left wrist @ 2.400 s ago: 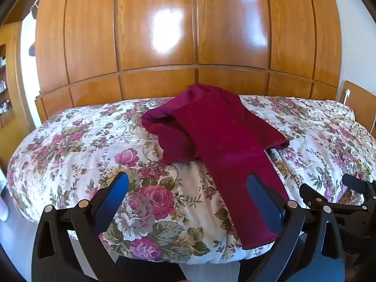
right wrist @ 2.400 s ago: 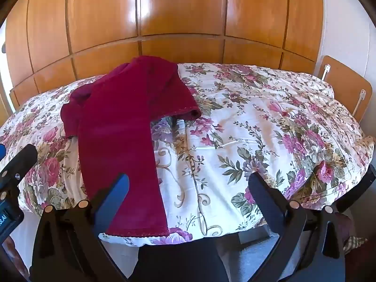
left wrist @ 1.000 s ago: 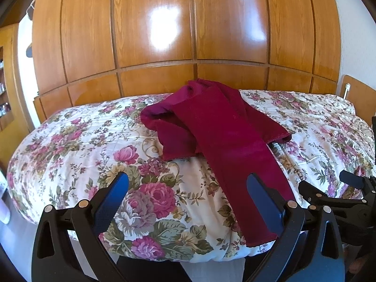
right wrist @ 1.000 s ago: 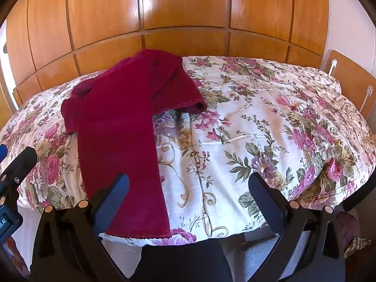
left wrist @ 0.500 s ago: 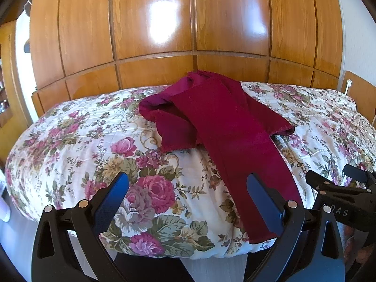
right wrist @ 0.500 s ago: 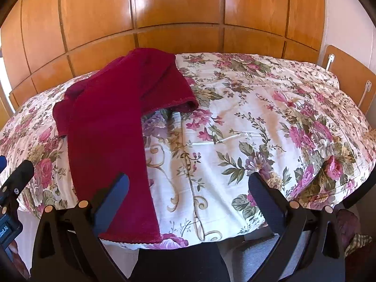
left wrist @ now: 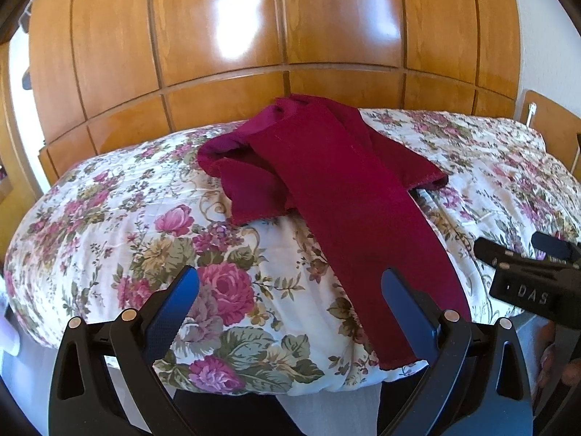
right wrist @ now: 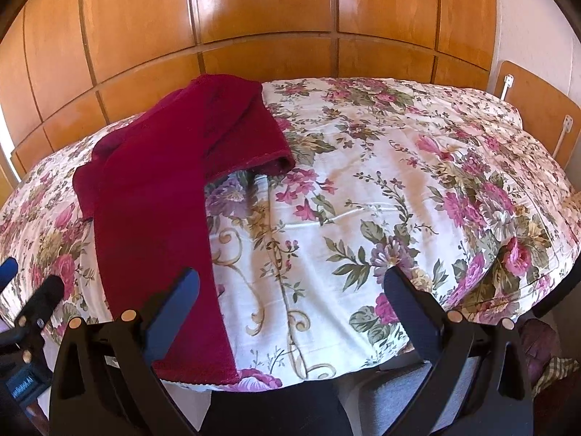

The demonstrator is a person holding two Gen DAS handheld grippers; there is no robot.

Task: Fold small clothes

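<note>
Here, bed [left wrist: 109,218]: we see a floral quilt covering it.
Garment [left wrist: 348,196]: dark red, rumpled across the quilt, one long strip reaching the near edge.
Room: glossy wooden wall panels [right wrist: 254,7] behind the bed.
Left gripper [left wrist: 290,290]: our jaws spread wide, empty.
Right gripper [right wrist: 290,290]: likewise agape, holding nothing.

Glossy wood-panel wall [left wrist: 276,29] behind bed; floral bedspread [right wrist: 399,189], daylight glare.
</note>
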